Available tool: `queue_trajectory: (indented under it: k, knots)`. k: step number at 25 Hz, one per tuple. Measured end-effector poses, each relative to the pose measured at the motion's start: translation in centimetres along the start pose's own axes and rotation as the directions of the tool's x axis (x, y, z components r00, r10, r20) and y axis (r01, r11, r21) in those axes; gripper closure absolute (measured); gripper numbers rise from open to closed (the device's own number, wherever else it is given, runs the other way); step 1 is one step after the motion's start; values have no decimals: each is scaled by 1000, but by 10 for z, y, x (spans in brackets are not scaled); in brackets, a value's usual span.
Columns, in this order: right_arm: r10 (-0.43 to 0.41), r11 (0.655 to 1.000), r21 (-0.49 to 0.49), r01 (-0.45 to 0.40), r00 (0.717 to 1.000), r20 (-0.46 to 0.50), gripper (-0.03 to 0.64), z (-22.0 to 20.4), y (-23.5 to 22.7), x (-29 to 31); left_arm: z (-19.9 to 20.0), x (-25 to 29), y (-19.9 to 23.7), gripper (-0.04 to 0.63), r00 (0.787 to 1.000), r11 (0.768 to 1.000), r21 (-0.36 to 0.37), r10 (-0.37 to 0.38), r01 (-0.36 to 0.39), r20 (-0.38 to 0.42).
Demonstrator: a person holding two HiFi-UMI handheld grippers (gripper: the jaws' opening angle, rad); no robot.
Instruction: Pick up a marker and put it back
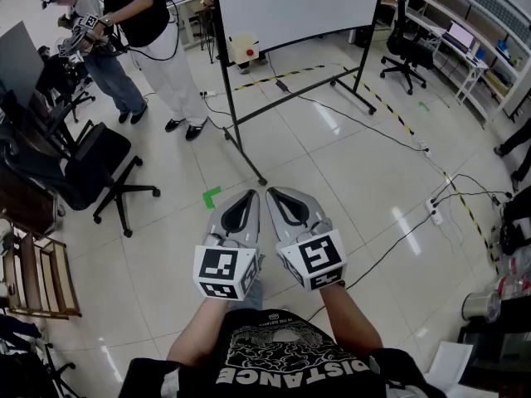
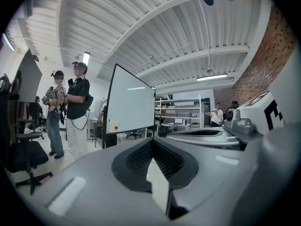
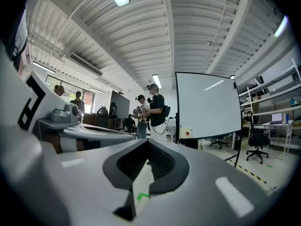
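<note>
Pale glossy floor tiles [image 1: 348, 172] ran through a wide workshop, crossed by a black cable [image 1: 373, 128] and yellow-black hazard tape [image 1: 274, 76]. Above them the left claw [image 1: 251, 193] and the right claw [image 1: 271, 191] hung side by side near a green tape mark [image 1: 211, 196], each pressed together on nothing. A whiteboard [image 1: 290, 7] on a wheeled stand stood ahead, and a black office chair [image 1: 91, 168] stood left, with two people [image 1: 141, 31] beyond it. The marker could not be made out in any view.

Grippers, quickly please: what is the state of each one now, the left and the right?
Left gripper: closed, holding nothing.
Right gripper: closed, holding nothing.
</note>
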State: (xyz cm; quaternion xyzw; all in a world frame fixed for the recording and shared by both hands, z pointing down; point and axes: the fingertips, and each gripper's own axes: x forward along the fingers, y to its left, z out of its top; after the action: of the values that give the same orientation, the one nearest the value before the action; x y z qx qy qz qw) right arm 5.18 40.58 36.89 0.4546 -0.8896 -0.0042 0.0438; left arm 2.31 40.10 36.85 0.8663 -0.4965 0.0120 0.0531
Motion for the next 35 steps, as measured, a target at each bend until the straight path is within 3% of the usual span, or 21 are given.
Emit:
queue_trajectory:
  k: [7,26,35]
  knots:
    - [-9,1000,3,9,1000,-2,617,-3,-27,55,3,50,41,591,1000,1000,-8,-7,7,15]
    - [-75,997,-15,74,996,-42,617,19,-90,261,37,192,205,591,998,997,-37,-70,70,10]
    - [-89,996,-16,89,995,-41,617,22,-110,312,40,231,244,591,996,996,-40,-85,85,2]
